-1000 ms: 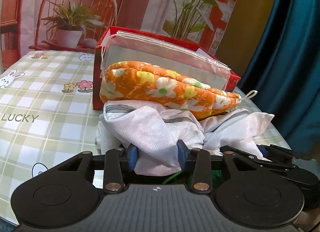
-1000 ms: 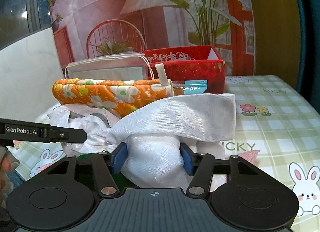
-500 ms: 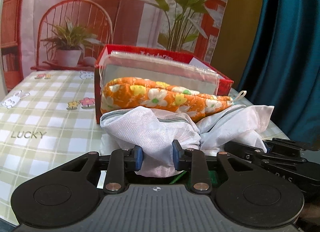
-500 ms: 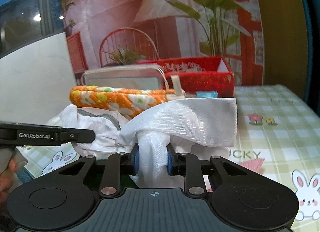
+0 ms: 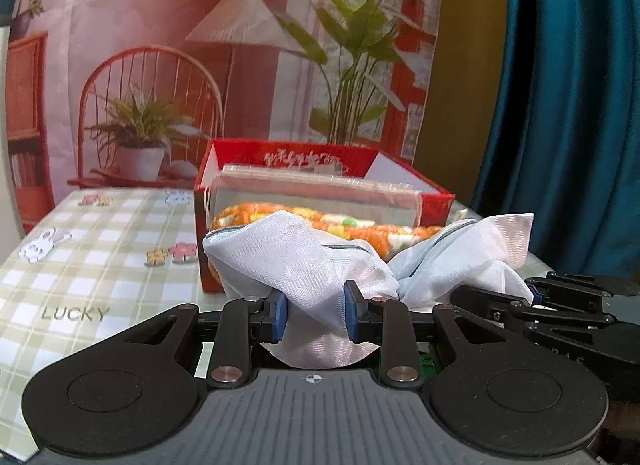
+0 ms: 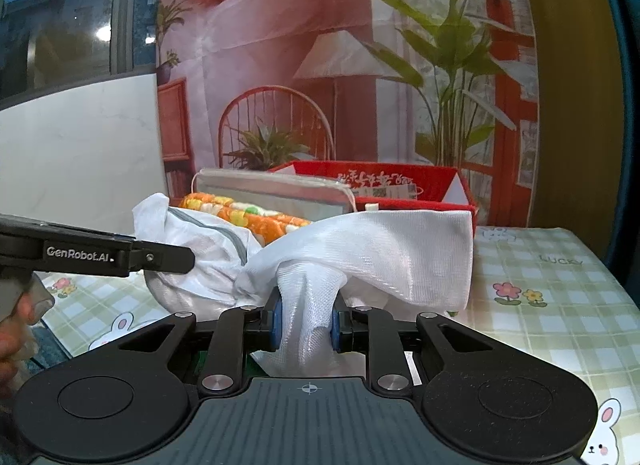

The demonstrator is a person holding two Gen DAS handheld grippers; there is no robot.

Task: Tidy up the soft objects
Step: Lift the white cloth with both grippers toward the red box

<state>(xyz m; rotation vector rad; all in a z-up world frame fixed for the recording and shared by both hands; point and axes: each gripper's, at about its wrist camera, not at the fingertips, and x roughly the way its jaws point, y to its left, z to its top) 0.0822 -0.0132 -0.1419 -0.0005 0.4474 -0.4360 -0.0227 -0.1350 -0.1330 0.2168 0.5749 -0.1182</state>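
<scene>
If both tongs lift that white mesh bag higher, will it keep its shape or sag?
The mesh bag will probably sag: it is bunched and creased where the left tongs and right tongs pinch it. It looks light, since its thin weave lets light through. Its loose corner may drag across the orange floral pad behind it.

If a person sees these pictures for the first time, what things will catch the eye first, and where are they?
First comes the white mesh bag, bunched in the foreground and pinched by both the left tool and the right tool. Just behind it lies an orange flowered cushion, leaning against the red box on the checked tablecloth.
</scene>
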